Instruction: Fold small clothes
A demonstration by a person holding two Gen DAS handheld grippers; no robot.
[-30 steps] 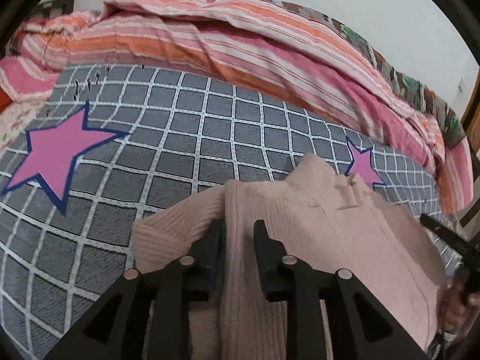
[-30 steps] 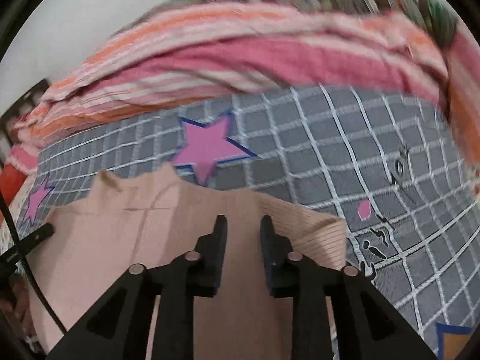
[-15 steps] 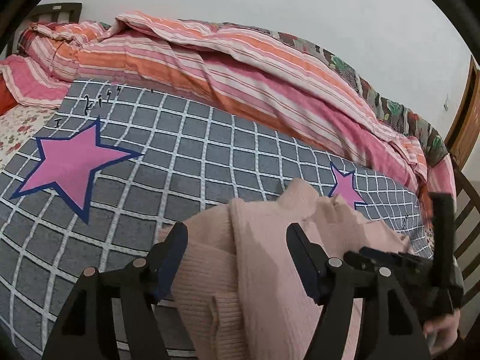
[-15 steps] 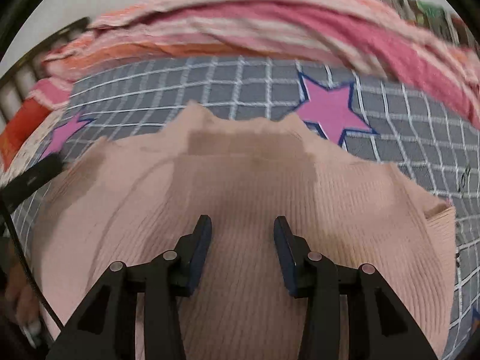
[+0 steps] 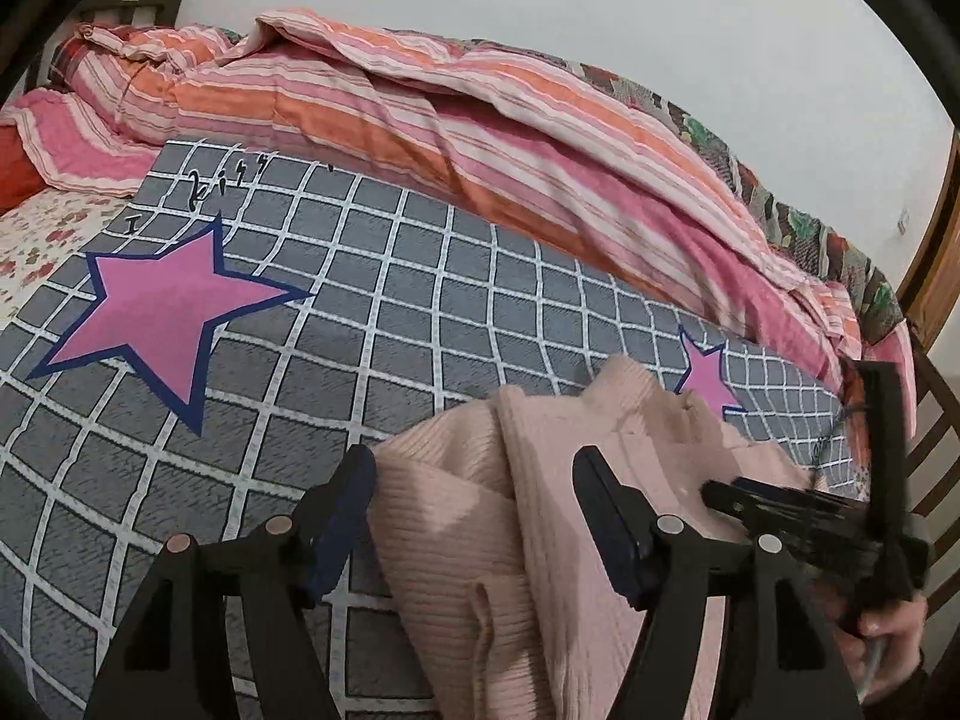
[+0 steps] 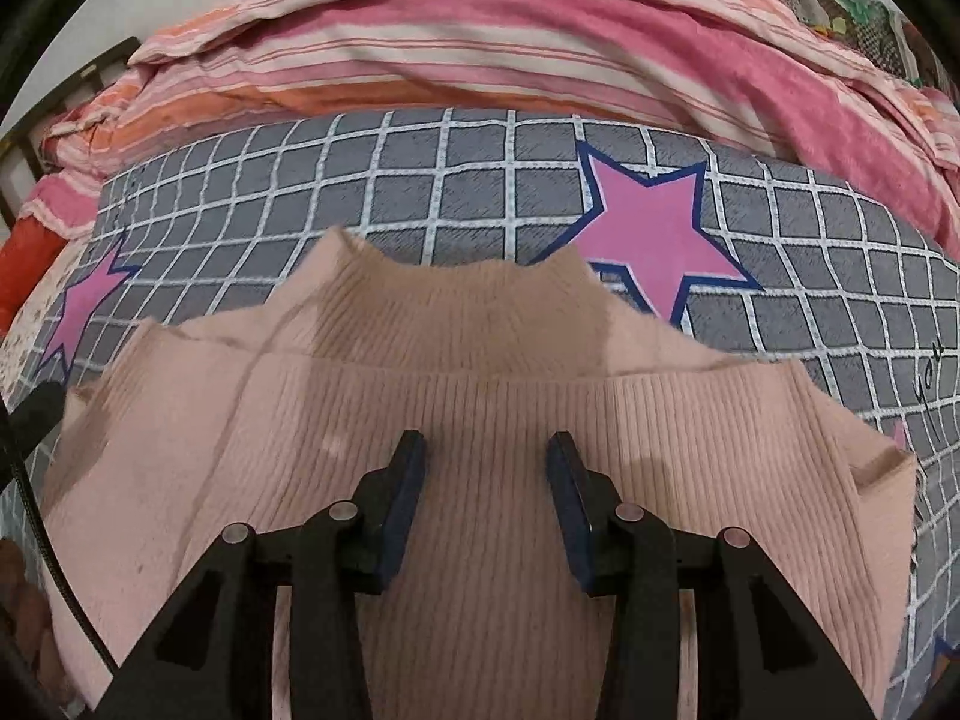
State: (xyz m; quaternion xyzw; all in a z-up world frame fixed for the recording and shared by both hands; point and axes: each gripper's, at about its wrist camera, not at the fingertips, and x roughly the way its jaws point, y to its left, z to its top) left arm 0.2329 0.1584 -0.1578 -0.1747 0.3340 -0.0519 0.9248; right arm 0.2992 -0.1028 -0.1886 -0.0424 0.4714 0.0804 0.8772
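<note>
A pale pink ribbed sweater [image 6: 480, 408] lies on the grey checked bedspread [image 6: 420, 192], collar toward the far side. In the left wrist view its folded left edge [image 5: 468, 540] lies bunched between my fingers. My left gripper [image 5: 474, 474] is open above that edge, holding nothing. My right gripper [image 6: 486, 450] is open over the sweater's chest, holding nothing. The right gripper also shows in the left wrist view [image 5: 798, 504] at the right, held by a hand.
A striped pink and orange duvet [image 5: 450, 114] is heaped along the far side of the bed. Pink stars [image 5: 168, 306] mark the bedspread. A wooden bed frame [image 5: 936, 252] stands at the right. A floral sheet [image 5: 36, 240] shows at the left.
Both grippers were shut on the sweater a second ago and have opened and let it go. The sweater now lies flat on the bedspread, and both grippers have drawn back slightly.
</note>
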